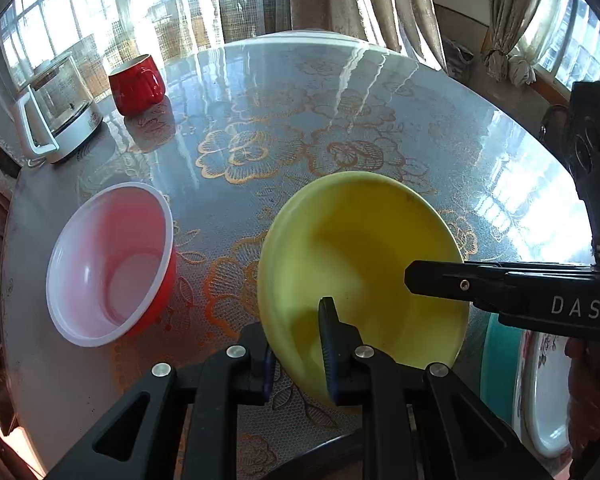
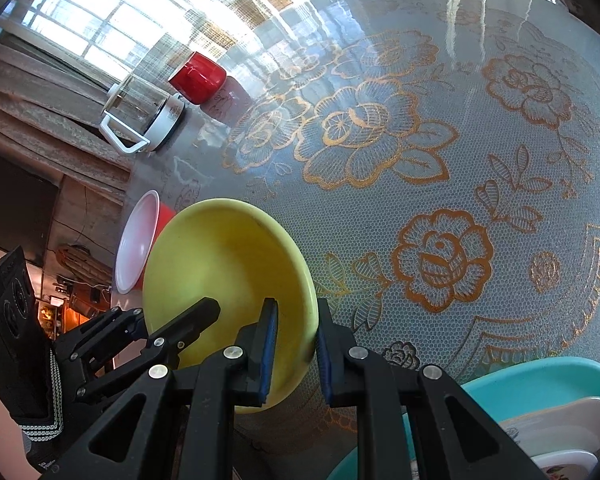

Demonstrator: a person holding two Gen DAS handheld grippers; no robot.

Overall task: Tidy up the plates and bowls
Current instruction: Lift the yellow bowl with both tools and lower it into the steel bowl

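Observation:
A yellow bowl (image 1: 360,248) (image 2: 220,256) sits tilted over the flowered table, held from two sides. My left gripper (image 1: 296,320) is shut on its near rim, one finger outside the wall and one inside. My right gripper (image 2: 296,308) is shut on the rim's other side, and in the left wrist view it reaches in from the right (image 1: 410,278). The left gripper (image 2: 172,316) shows at the lower left of the right wrist view. A red bowl with a white inside (image 1: 108,264) (image 2: 136,236) rests on the table left of the yellow one.
A teal dish (image 1: 496,360) (image 2: 540,376) holding a white flowered dish (image 1: 544,392) (image 2: 560,420) stands at the table's near right edge. A red mug (image 1: 136,84) (image 2: 198,76) and a glass kettle (image 1: 56,108) (image 2: 140,112) stand at the far left. The round table (image 1: 340,100) stands by curtained windows.

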